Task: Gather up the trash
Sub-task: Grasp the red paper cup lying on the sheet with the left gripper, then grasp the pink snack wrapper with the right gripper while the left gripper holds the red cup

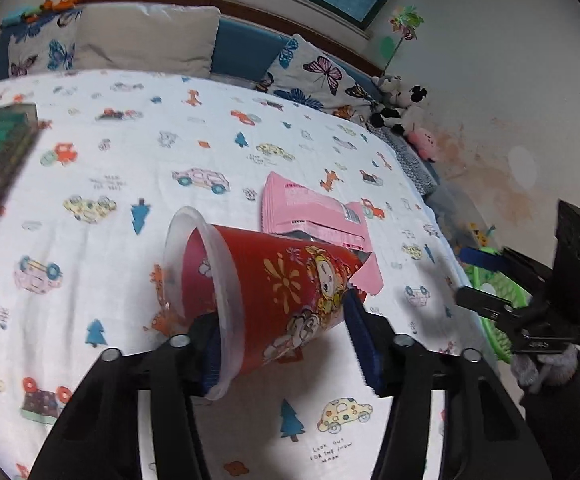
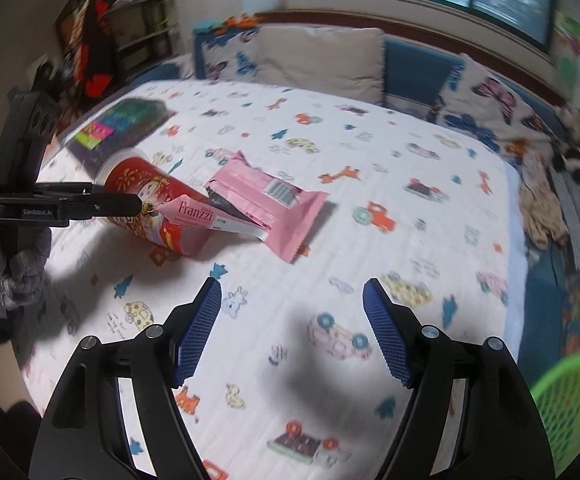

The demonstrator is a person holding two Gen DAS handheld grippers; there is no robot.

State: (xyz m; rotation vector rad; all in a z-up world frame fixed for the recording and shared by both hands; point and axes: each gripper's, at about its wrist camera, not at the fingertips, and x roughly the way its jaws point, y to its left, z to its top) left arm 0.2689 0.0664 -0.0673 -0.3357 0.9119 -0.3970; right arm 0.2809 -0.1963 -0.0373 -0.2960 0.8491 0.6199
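Note:
A red cartoon-printed cup (image 1: 274, 292) with a clear plastic lid lies on its side on the bed. My left gripper (image 1: 286, 340) is shut on the cup, one blue pad at the lid rim and one on its side. It also shows in the right wrist view (image 2: 150, 204). A pink Franzzi snack wrapper (image 1: 313, 220) lies flat just beyond the cup, partly under it, and shows in the right wrist view (image 2: 258, 208). My right gripper (image 2: 291, 320) is open and empty above the sheet, in front of the wrapper.
The bed sheet (image 2: 389, 160) is white with car prints. A green mesh basket (image 2: 569, 400) stands off the bed's right side. A dark box (image 2: 118, 128) lies at the left. Pillows (image 1: 142, 36) and plush toys (image 1: 401, 108) line the far edge.

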